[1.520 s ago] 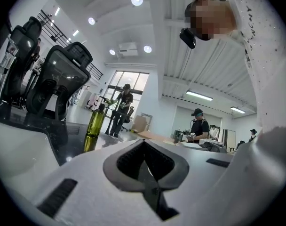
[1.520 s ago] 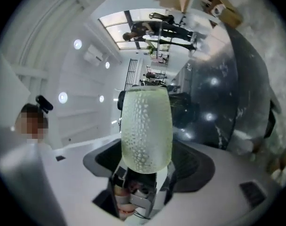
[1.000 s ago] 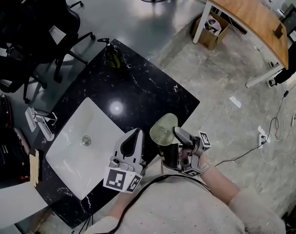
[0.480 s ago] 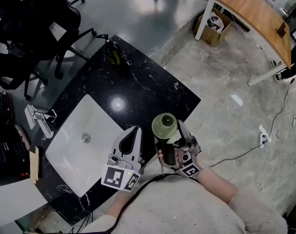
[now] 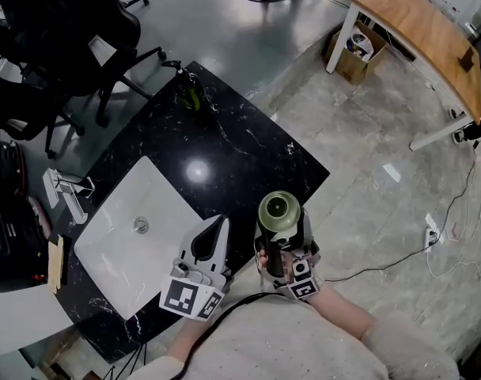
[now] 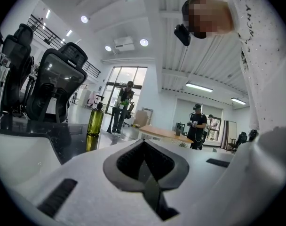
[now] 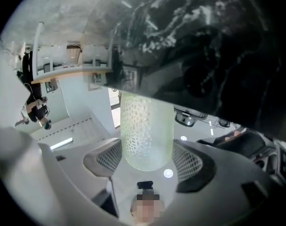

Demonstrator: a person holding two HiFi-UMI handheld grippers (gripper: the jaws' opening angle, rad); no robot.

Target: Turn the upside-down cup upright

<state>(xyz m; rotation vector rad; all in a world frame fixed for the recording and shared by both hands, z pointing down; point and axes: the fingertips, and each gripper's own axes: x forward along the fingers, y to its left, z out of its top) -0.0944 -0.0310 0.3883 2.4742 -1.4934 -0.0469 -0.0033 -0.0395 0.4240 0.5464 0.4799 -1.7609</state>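
Being clamped by the right gripper (image 5: 284, 240), the green cup (image 5: 278, 210) is held off the black counter (image 5: 225, 149) for turning room; at nine o'clock, the left gripper (image 5: 218, 226) is closed, empty.

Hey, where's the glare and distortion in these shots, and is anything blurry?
Head view: a bright spot glares off the black countertop beside the sink. Left gripper view: strong fisheye bending, dark corners, otherwise sharp. Right gripper view: same fisheye; the cup is sharp up close.

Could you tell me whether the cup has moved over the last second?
Yes. The cup, in the right gripper, has turned: its end that tilted toward the sink now faces up.
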